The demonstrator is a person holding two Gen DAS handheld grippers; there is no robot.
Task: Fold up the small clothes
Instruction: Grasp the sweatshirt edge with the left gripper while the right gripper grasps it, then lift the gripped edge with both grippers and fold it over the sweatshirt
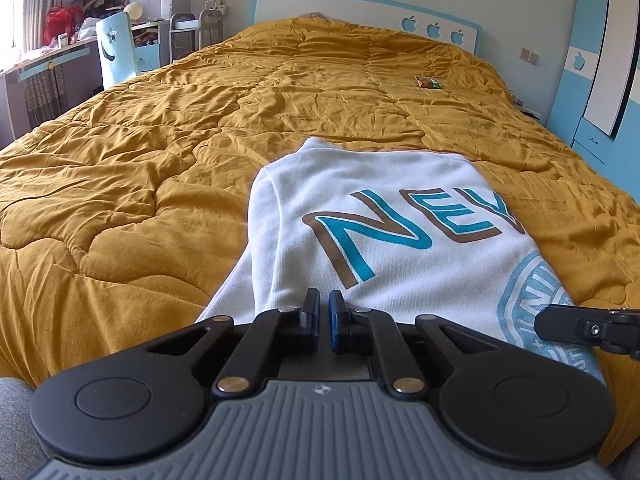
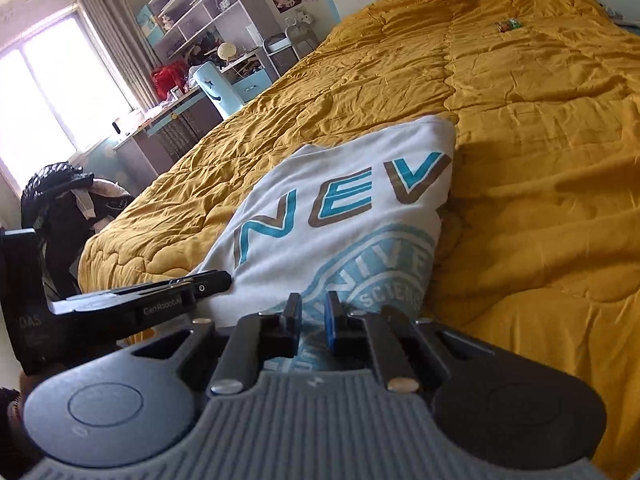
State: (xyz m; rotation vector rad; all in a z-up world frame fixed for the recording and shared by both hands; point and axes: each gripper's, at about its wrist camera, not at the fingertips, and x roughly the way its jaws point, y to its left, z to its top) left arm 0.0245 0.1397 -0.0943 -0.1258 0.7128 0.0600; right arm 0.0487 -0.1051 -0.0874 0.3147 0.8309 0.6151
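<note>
While level, both grippers (image 1: 324, 322) (image 2: 313, 322) low over shirt (image 1: 384, 240).

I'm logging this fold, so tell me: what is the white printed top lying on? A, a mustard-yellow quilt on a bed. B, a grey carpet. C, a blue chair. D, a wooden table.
A: the white printed top lies spread on the rumpled mustard-yellow quilt that covers the bed.

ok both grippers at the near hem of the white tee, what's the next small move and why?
Probably lift both together and carry the near hem toward the collar end. The left gripper and right gripper sit nearly shut at the near edge of the white T-shirt, apparently pinching it, though the grip itself is unclear. The shirt already looks narrowed lengthwise on the mustard quilt, so a crosswise fold seems next.
</note>
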